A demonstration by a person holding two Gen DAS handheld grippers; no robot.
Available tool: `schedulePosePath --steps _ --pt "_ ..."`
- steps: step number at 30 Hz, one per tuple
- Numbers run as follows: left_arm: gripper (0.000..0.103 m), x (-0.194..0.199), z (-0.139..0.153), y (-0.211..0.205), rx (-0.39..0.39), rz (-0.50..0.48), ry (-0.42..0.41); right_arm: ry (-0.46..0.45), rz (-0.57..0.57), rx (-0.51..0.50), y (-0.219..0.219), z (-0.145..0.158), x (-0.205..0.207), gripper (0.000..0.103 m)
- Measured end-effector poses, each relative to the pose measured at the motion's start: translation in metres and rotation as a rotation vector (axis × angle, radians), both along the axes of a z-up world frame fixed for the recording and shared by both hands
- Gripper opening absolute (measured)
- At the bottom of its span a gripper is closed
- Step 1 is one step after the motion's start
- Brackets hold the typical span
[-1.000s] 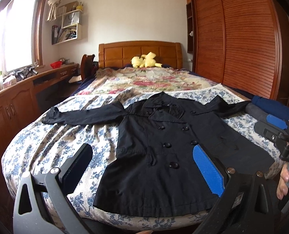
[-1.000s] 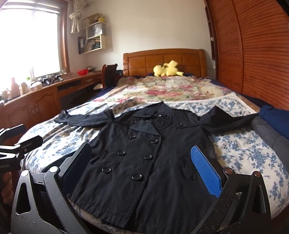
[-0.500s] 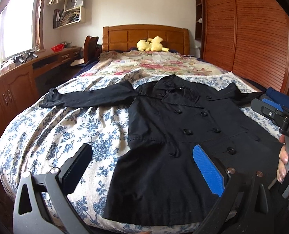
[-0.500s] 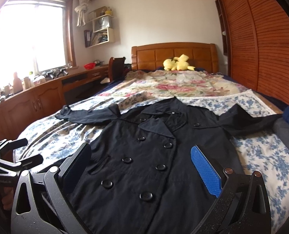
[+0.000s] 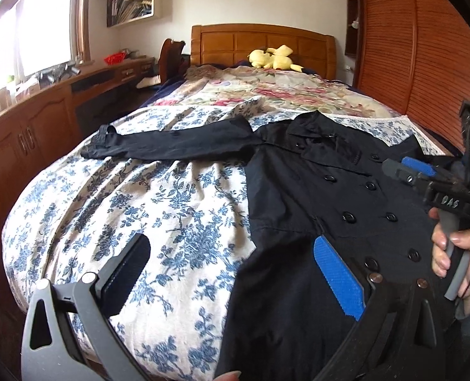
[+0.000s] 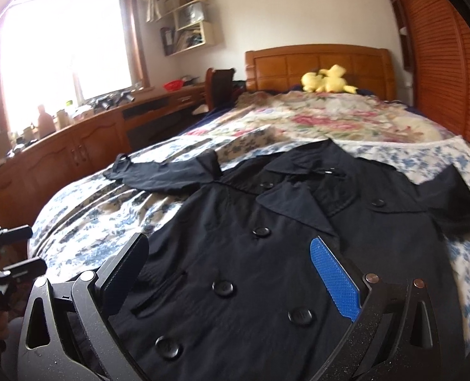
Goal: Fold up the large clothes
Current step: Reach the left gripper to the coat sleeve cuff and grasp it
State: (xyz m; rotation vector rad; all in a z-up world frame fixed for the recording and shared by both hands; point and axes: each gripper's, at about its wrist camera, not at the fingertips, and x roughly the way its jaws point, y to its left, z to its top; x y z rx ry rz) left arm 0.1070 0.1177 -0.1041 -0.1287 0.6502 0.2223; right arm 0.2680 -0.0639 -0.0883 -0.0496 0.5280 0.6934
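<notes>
A black double-breasted coat [image 5: 304,197] [image 6: 235,254] lies face up on the blue-flowered bedspread [image 5: 139,209], collar toward the headboard. Its left sleeve [image 5: 171,143] stretches out flat to the left. My left gripper [image 5: 231,273] is open above the coat's left hem edge, with nothing between its fingers. My right gripper [image 6: 228,266] is open low over the coat's buttoned front, also holding nothing. In the left wrist view the right gripper [image 5: 409,171] shows at the right, held by a hand [image 5: 453,250].
A flowered quilt [image 6: 314,120] and a yellow plush toy [image 5: 273,58] lie near the wooden headboard [image 6: 317,63]. A wooden desk and cabinets [image 5: 28,127] run along the left under the window. A louvred wardrobe [image 5: 425,47] stands at the right.
Both grippers have moved forward and lower over the bed, closer to the coat. The left one has shifted left toward the coat's side edge. Both stay open.
</notes>
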Motion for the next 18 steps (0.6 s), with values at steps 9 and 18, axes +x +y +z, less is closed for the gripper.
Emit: schedulePosePath --steps 9,18 --pt "0.103 0.05 -0.015 0.066 -0.035 -0.011 0.038 -0.018 0.041 -0.101 0.039 -0.026 0.037 0.103" --pt "0.09 0.111 -0.028 0.15 -0.092 0.04 0.071 0.083 0.066 -0.157 0.05 -0.056 0.057 0.103"
